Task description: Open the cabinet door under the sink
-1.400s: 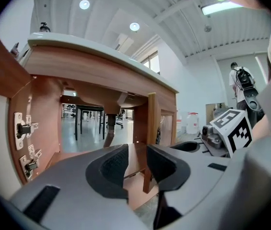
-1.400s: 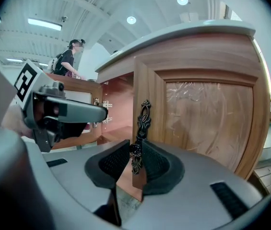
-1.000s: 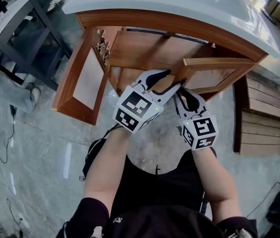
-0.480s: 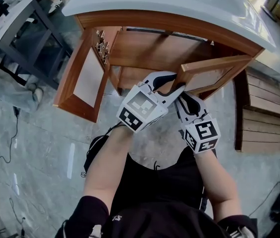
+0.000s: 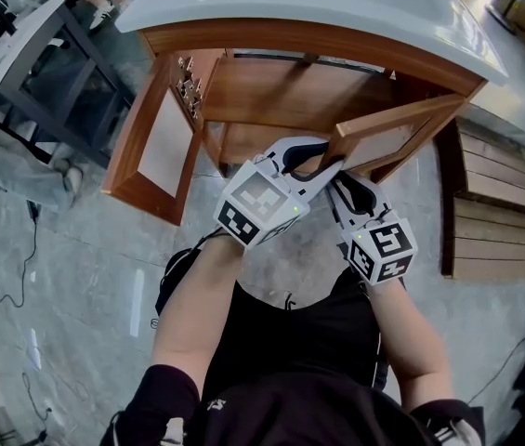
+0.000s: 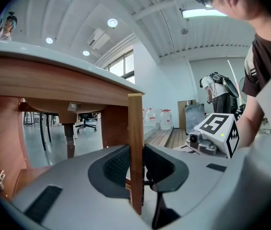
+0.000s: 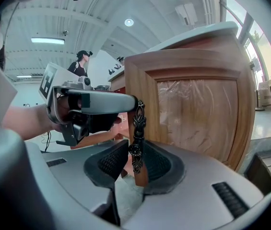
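Sink counter (image 5: 336,3) pale and curved, with the wooden cabinet (image 5: 281,91) beneath it. The left door (image 5: 155,147) is swung wide, hinges (image 5: 190,86) showing along its inner edge. The right door (image 5: 397,128) is partly open, its free edge angled out toward the person, and both grippers meet at that edge. Left gripper (image 6: 135,164): the door's thin wooden edge stands upright between the jaws. They have just been closing, and both pads now lie against the wood, one on each face, so it is pinching the door edge. Right gripper (image 7: 136,159): the ornate dark metal handle (image 7: 137,138) hangs upright between its jaws, with the door's framed panel spreading off to the right of it. These jaws have just been opening. The pad on the panel side lies close against the wood, while the other stands a little off the handle with floor visible in the gap, so the hold is loose, not clamped. In the head view the two grippers sit just beside each other, left one above and slightly over the right. Grey floor (image 5: 76,249) below, with stacked planks (image 5: 499,221) off to the right of the cabinet.
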Demonstrator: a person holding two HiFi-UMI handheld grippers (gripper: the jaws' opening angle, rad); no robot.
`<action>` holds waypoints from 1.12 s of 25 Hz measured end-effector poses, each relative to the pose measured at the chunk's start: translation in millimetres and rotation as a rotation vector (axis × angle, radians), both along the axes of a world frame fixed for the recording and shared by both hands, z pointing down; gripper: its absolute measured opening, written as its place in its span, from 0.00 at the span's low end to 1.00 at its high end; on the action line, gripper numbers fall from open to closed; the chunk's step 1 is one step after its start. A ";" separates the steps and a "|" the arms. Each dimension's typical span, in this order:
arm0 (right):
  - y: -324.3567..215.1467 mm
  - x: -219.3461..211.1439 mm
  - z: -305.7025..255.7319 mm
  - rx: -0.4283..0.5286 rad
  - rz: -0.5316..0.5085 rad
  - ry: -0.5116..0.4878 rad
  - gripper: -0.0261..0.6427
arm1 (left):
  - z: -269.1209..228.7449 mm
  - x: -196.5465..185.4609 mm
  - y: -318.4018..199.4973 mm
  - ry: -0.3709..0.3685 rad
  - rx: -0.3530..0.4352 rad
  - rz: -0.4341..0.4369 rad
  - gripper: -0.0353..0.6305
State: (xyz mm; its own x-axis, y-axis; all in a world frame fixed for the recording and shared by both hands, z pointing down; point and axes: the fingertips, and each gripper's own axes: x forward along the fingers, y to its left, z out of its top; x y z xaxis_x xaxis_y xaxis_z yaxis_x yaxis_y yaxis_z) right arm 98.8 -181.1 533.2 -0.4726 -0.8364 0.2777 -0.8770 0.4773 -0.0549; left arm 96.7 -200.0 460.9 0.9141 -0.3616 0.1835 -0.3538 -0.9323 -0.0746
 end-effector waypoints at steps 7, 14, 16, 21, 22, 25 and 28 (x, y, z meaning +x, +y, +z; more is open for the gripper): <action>23.0 41.0 -16.0 0.051 0.064 -0.037 0.20 | 0.2 3.0 9.9 -0.047 0.004 0.046 0.20; 18.9 99.5 -45.5 0.139 0.223 -0.086 0.17 | -0.5 5.5 19.5 -0.056 0.015 0.063 0.19; 20.2 108.8 -49.8 0.149 0.247 -0.095 0.17 | 0.3 6.6 24.1 -0.059 0.012 0.071 0.18; 27.0 116.8 -54.4 0.159 0.262 -0.094 0.16 | 0.5 11.3 38.4 -0.054 0.011 0.085 0.18; 28.4 116.5 -55.3 0.161 0.261 -0.094 0.16 | 0.2 12.4 41.4 -0.055 0.012 0.092 0.18; 32.4 117.2 -58.5 0.171 0.266 -0.100 0.15 | -0.2 16.7 51.7 -0.058 0.014 0.125 0.19; 37.3 117.4 -64.0 0.179 0.266 -0.100 0.14 | -0.6 19.8 58.9 -0.073 0.022 0.151 0.19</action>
